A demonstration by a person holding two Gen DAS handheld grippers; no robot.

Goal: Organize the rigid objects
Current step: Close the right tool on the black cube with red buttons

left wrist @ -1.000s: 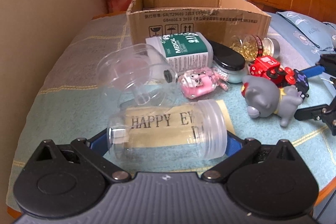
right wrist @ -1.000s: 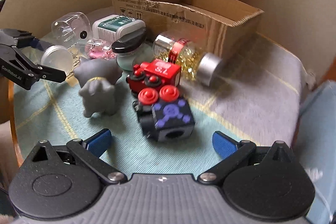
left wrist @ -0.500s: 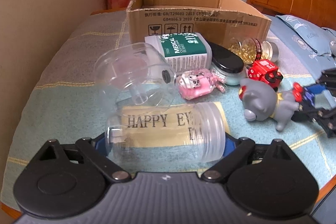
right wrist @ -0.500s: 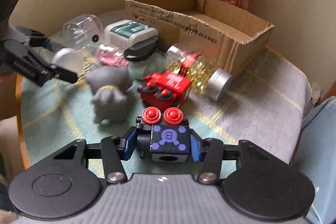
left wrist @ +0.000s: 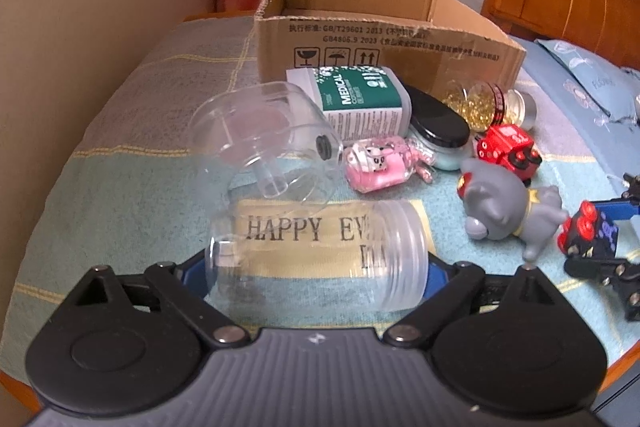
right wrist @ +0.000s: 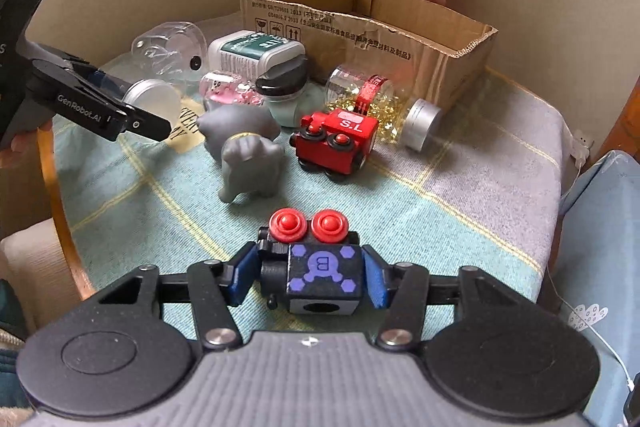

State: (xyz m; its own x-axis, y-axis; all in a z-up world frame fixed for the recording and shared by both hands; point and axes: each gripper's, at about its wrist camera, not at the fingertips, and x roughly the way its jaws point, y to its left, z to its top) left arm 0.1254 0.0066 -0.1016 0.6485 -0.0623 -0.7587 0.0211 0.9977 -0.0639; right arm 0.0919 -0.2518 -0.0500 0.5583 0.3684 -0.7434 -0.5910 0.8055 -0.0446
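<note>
My left gripper [left wrist: 316, 267] is shut on a clear plastic jar [left wrist: 320, 259], held sideways just above the cloth; it also shows in the right wrist view [right wrist: 154, 101]. My right gripper [right wrist: 306, 277] is shut on a black toy block [right wrist: 324, 273] with purple marks and two red knobs, lifted off the table; it shows at the right edge of the left wrist view [left wrist: 592, 233]. An open cardboard box [left wrist: 384, 39] stands at the back of the table [right wrist: 404, 195].
Between the grippers and the box lie a clear dome container [left wrist: 264, 143], a green medical tub [left wrist: 360, 103], a pink toy bottle [left wrist: 380, 167], a black-lidded jar [left wrist: 440, 135], a capsule jar [right wrist: 372, 99], a red toy train [right wrist: 338, 143] and a grey animal figure [right wrist: 244, 147].
My right gripper closed on the black toy block and lifted it back from the red train. My left gripper kept its hold on the clear jar and rose slightly.
</note>
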